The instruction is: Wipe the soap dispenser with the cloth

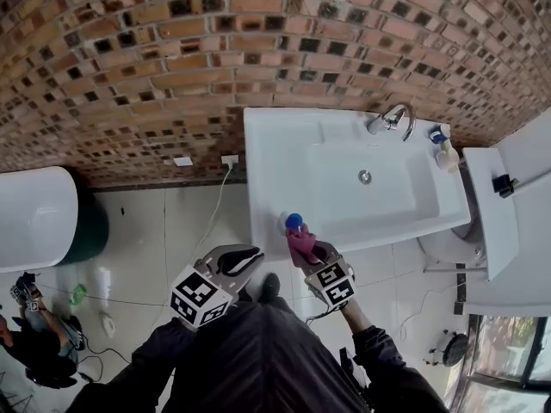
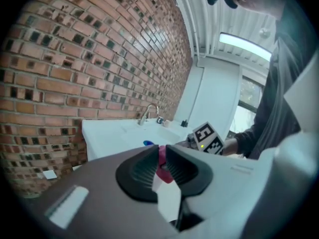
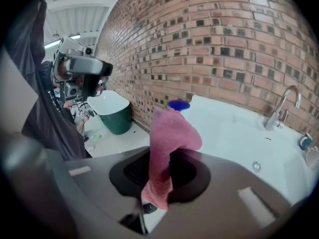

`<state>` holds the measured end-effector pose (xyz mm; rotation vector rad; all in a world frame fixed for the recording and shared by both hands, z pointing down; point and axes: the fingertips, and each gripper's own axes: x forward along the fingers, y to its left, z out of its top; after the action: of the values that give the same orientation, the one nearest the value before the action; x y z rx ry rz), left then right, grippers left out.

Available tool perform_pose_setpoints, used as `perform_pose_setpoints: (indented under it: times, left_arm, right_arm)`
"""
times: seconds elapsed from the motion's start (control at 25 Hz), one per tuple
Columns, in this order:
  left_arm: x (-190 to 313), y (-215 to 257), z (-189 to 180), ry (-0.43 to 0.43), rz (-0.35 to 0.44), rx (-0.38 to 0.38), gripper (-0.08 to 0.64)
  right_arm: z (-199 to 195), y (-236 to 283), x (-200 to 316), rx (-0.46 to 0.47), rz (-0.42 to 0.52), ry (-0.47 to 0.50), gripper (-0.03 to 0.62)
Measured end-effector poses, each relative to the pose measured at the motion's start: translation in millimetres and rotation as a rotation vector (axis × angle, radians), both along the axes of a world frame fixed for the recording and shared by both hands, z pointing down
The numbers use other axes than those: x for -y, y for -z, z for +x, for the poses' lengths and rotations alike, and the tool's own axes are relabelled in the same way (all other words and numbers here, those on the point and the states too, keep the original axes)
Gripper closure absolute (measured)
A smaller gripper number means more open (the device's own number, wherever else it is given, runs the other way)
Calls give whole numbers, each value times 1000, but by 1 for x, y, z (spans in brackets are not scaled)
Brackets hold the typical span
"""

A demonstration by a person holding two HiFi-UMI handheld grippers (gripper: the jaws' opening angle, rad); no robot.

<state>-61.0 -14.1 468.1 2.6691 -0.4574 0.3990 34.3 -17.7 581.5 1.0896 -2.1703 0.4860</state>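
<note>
two sleeved forearms reach low toward the white sink (image 1: 263, 162). head view: the left tongs (image 1: 244, 257) point nearly level, short of its front edge. the right tongs (image 1: 308, 249) tilt down, pink cloth (image 1: 301, 241) just beside the blue-capped soap dispenser (image 1: 294, 222) on the front corner. left gripper view: tongs a sliver apart, empty. right gripper view: tongs clamped on the cloth, which stands up folded.

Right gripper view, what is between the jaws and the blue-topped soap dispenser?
Only the pink cloth, clamped in the right gripper, stands up between it and the soap dispenser. The right gripper view shows this.
</note>
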Motion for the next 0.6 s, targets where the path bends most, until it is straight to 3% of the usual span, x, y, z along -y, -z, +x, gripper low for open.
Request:
perform_pose_setpoints:
  times: [0.4,0.6]
  left_arm:
    - [6,-7,-8,-17,-22,-11,511]
    - [14,-22,-3,-24,-50,13,508]
  right_arm:
    - [-11,-71,1,-15,-225,16,522]
    - [-12,-69,-2,16,-270,27,522]
